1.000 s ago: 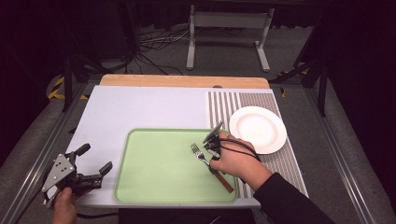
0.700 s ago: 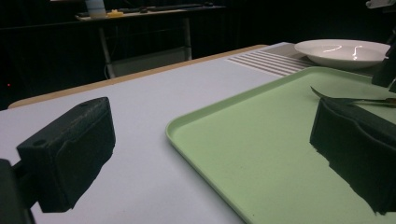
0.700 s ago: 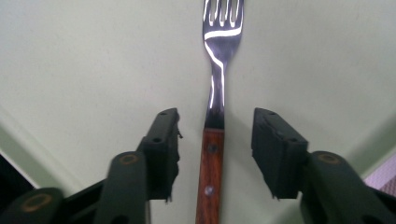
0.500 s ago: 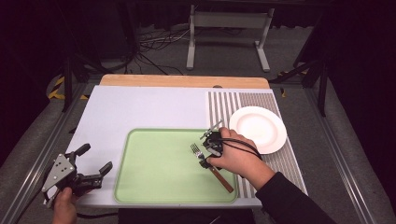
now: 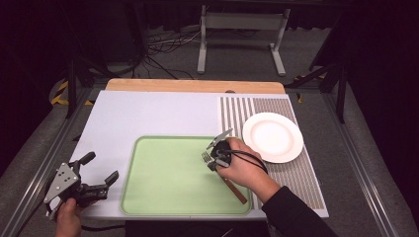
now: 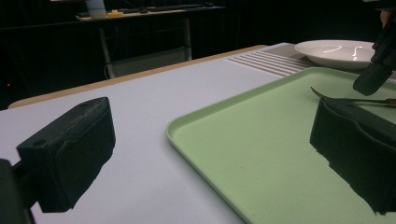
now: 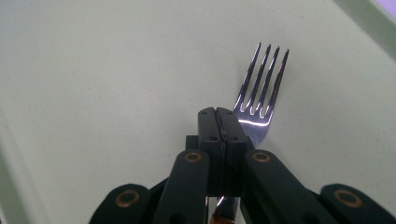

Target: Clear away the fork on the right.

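Note:
A fork [image 5: 205, 158] with a brown handle lies on the green tray [image 5: 163, 197], near its right side. My right gripper [image 5: 213, 160] is down over the fork's neck. In the right gripper view its jaws [image 7: 217, 116] have just been closing and now meet, with nothing visible between the pads. The fork [image 7: 259, 93] runs under the right jaw, tines pointing away. My left gripper [image 5: 101, 167] rests open at the table's front left corner, its jaws [image 6: 215, 154] wide apart and empty. From there the right gripper [image 6: 373, 74] stands over the fork [image 6: 345, 99].
A white plate [image 5: 272, 137] sits on the striped mat [image 5: 237, 111] right of the tray, also visible as the plate [image 6: 341, 49] beyond the tray rim [image 6: 201, 121]. A wooden board [image 5: 192, 85] edges the far side.
The right gripper has tilted and shifted slightly over the fork's head. The left gripper has kept still.

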The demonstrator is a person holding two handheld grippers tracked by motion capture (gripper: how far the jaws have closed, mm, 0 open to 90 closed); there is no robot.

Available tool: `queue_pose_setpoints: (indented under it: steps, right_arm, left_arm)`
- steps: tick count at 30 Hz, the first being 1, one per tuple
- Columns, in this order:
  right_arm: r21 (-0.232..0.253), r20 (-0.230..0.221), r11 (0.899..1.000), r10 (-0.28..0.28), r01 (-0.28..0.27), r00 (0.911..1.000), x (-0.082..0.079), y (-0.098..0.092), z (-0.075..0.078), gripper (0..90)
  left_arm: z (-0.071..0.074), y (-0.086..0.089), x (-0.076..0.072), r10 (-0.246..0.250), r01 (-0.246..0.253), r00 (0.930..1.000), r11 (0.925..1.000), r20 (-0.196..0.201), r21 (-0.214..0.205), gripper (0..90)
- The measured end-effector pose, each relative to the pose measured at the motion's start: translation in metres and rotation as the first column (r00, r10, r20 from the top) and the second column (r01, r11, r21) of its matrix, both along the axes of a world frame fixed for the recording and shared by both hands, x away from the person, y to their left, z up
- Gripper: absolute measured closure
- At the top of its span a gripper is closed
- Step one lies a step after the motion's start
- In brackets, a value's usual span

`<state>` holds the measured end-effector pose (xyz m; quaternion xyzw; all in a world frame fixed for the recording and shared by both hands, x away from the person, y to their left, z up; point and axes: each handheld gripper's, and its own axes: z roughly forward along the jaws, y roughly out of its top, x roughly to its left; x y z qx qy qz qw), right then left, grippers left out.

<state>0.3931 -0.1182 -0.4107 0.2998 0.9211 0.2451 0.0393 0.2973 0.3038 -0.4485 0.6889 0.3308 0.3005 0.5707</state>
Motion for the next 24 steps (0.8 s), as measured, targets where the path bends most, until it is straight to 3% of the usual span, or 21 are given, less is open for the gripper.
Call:
queue_pose_setpoints:
  steps: [9, 24]
  right_arm:
    - [-0.036, -0.016, 0.999, 0.004, -0.004, 0.9999, 0.002, 0.002, -0.012, 90.0]
    - [-0.073, 0.003, 0.997, 0.002, -0.002, 1.0, 0.005, 0.002, -0.015, 90.0]
  left_arm:
    - [0.0, 0.0, 0.0, 0.0, 0.0, 1.0, 1.0, 0.001, 0.0, 0.7]
    - [0.0, 0.0, 0.0, -0.002, 0.002, 1.0, 1.0, -0.001, 0.003, 0.7]
